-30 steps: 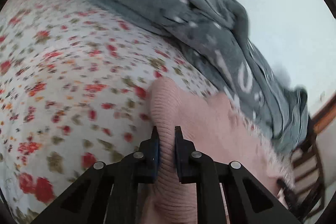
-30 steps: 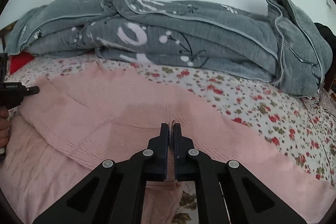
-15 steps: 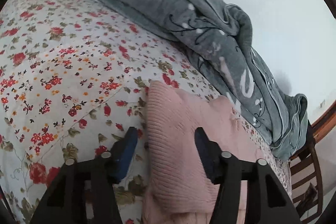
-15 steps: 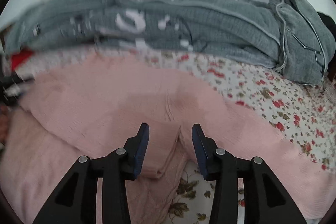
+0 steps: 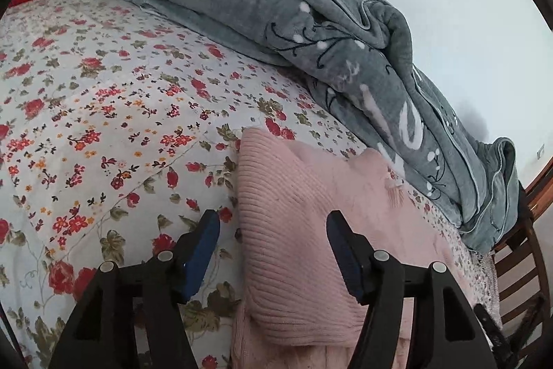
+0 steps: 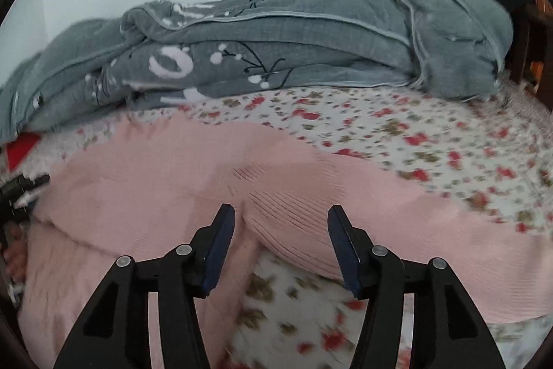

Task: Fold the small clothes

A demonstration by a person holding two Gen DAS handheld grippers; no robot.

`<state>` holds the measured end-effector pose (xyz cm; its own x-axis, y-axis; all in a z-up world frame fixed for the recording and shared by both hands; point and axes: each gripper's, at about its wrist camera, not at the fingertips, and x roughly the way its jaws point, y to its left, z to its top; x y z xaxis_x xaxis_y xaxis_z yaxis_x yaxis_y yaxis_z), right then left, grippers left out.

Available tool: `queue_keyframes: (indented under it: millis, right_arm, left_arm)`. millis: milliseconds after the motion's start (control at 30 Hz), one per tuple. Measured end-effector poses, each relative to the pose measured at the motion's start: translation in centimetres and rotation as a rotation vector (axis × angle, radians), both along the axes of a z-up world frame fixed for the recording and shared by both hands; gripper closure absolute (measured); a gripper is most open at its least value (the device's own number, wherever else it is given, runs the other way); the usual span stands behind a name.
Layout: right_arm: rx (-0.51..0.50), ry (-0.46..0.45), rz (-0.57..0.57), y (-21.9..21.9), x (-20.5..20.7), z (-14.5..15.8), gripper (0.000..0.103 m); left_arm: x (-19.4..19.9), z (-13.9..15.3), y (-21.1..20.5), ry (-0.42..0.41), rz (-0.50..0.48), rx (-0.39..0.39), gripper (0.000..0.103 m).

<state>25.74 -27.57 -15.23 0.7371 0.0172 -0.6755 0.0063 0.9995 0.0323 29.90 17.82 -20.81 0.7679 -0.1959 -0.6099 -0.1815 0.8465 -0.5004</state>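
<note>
Pink knit garment (image 5: 304, 230) flat on floral sheet (image 5: 103, 113); both jaws spread, empty.

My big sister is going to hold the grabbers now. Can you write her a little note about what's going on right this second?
Left hand-held gripper: open, holding nothing, over the ribbed edge of the pink knit garment.
Right hand-held gripper: open, holding nothing, over the same garment's folded middle.
The garment lies on the flowered bedsheet, in front of the piled gray quilt.
Done: one fold looks laid and both grips let go.
Left: probably more folds to make it small, then tidy it.
</note>
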Motion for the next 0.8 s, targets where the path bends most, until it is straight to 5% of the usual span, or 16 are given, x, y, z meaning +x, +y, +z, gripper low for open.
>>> queue_keyframes:
  millis: [133,433,800]
  right_arm:
    - [-0.082,-0.06,-0.04,-0.4,-2.4,1.5,0.047]
    - [0.011,-0.024,-0.116,-6.9,-9.4,1.8,0.029]
    - [0.13,0.0,-0.337,-17.9,-14.4,-0.8,0.028]
  left_arm:
    - [-1.1,0.7,-0.6,-0.019,0.005,0.032,0.038]
    - [-4.3,1.9,-1.3,-0.084,0.035,0.088,0.026]
    - [-7.7,2.2,-2.1,-0.111,0.053,0.105,0.021]
